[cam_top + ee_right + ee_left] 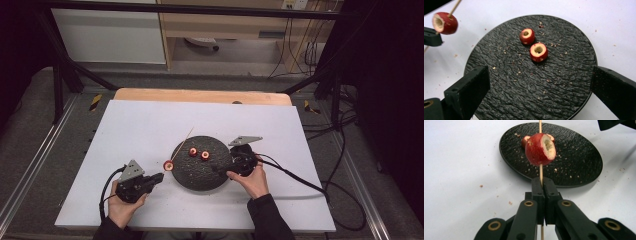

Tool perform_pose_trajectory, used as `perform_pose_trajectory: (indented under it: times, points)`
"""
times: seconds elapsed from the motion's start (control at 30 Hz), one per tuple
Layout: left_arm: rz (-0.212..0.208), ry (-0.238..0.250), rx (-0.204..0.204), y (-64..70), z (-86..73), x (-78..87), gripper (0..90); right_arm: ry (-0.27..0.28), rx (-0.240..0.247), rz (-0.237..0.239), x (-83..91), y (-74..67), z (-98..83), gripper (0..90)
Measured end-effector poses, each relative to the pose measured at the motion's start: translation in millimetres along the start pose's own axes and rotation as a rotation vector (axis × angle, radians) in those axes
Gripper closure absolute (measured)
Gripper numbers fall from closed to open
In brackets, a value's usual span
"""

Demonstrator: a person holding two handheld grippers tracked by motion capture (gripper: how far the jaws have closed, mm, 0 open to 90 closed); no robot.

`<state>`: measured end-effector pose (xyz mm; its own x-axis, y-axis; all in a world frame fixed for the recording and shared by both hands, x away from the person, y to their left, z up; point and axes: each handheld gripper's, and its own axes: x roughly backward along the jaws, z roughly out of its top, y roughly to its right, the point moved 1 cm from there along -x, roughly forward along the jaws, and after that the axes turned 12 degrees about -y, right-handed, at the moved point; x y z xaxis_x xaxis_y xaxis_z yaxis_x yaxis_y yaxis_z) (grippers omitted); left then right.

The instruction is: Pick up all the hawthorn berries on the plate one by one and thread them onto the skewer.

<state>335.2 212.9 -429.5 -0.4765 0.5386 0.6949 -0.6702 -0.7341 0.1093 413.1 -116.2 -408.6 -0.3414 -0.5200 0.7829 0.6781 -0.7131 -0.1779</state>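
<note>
The left gripper [543,185] has its black fingers [537,195] pressed together on a thin wooden skewer [541,171], which runs straight toward twelve o'clock. A red cored fruit [539,149] is threaded on the skewer above the fingers, its pale hollow turned toward two o'clock. Behind it a black textured plate [579,165] strewn with crumbs rests on the white desk [461,170]; another fruit piece [525,140] peeks out at the skewered fruit's ten o'clock.

Dark long sleeves [267,215] cover both forearms, and each black two-jaw gripper, left [161,176] and right [216,170], carries brass-ringed pivots, a grey three-cornered top plate and a trailing black cable.
</note>
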Motion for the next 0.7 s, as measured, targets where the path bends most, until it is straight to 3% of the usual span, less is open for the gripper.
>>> perform_pose_trajectory:
  times: [0.3, 0.47, 0.7]
  points:
    - [0.005, -0.014, 0.005, -6.3, -14.2, 3.2, 88.8, -0.080, 0.043, -0.021, -3.8, -5.1, 21.8, 4.4]
    - [0.009, -0.016, 0.010, -8.0, -19.2, 5.4, 88.8, -0.097, 0.055, -0.026, -5.5, -7.1, 37.4, 6.1]
    - [0.013, -0.020, 0.008, -9.3, -22.1, 6.9, 88.8, -0.172, 0.056, -0.031, -22.3, -7.8, 53.6, 7.2]
